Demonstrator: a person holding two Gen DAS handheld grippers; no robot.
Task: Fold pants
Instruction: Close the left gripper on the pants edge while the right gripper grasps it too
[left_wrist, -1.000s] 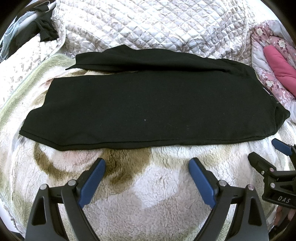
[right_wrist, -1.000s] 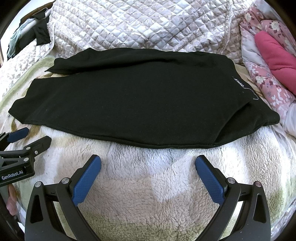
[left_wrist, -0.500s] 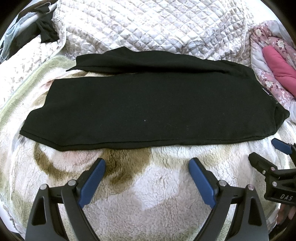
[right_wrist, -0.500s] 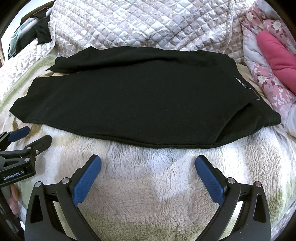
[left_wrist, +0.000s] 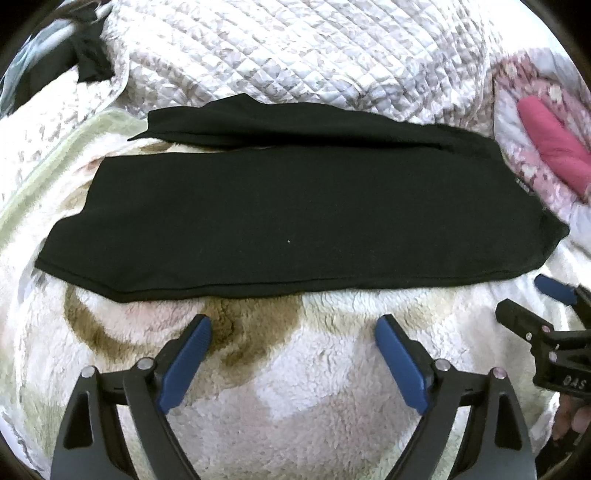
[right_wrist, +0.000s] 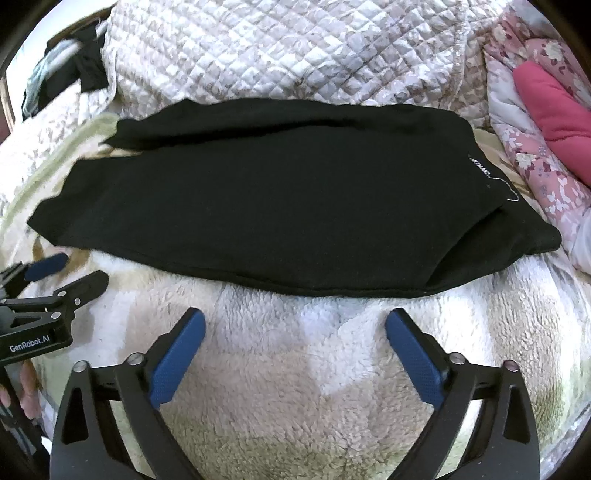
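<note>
Across the fleecy blanket (left_wrist: 295, 387) ahead of me, the black pants (left_wrist: 295, 214) lie flat and lengthwise, waistband end to my right, leg hems to my left. The near leg lies flat in front; the far leg sits behind it, a sliver of blanket showing between them at the left end. A quilted cover (right_wrist: 295, 48) is bunched up just behind the pants, and a pink floral pillow (right_wrist: 546, 110) sits off to the right.

Both my tools hover short of the cloth, touching nothing. My left gripper (left_wrist: 293, 339) has its blue pads spread wide over the blanket, just in front of the near edge of the pants, towards the hem half. My right gripper (right_wrist: 295, 332) is likewise spread and empty, just before the near seam, towards the waistband half.

As I judge it, the step in hand is laying one leg over the other. To do it well, I'd pick up one long edge at two matched spots, one near the hem and one near the waist, and pinch only the pants, since this pile would snag easily in the pads. I'd lift low and carry both ends at the same pace so the seam stays straight. The risk, I think, is dragging the whole garment across the fleece instead of folding it.
</note>
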